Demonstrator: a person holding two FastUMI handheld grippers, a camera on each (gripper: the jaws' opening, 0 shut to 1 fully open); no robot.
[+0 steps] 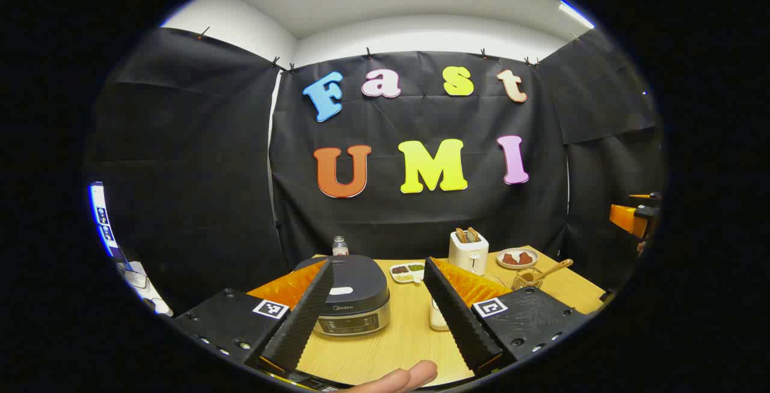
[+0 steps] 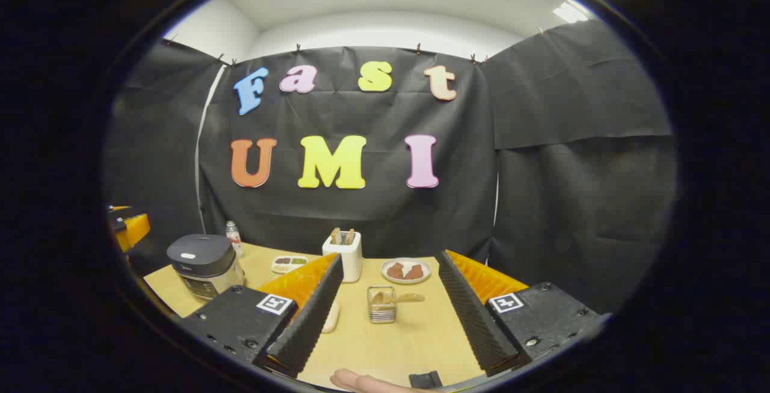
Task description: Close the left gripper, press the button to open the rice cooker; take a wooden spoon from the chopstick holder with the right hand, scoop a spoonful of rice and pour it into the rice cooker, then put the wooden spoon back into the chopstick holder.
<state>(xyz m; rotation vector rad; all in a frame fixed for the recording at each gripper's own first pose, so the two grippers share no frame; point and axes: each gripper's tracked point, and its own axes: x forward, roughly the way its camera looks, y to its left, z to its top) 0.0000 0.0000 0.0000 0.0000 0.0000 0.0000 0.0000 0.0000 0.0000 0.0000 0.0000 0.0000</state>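
The dark rice cooker [image 1: 352, 297] stands shut on the wooden table [image 1: 391, 345], with a pale oval button [image 1: 341, 290] on its lid. My left gripper [image 1: 379, 265] is open and hangs in front of and above the cooker, touching nothing. A wire chopstick holder [image 2: 381, 304] holds the wooden spoon [image 2: 404, 298], whose handle leans right. My right gripper [image 2: 391, 257] is open, short of the holder and apart from it. The rice cooker [image 2: 201, 263] appears at the left in the right gripper view. A pale container [image 1: 438, 316] sits half hidden behind one left finger.
At the back stand a white toaster [image 2: 344, 254], a plate of brown food [image 2: 406, 271], a divided dish [image 2: 289, 263] and a small bottle [image 2: 231, 233]. A person's fingertip [image 1: 397, 376] shows at the bottom edge. Black cloth walls close in the table.
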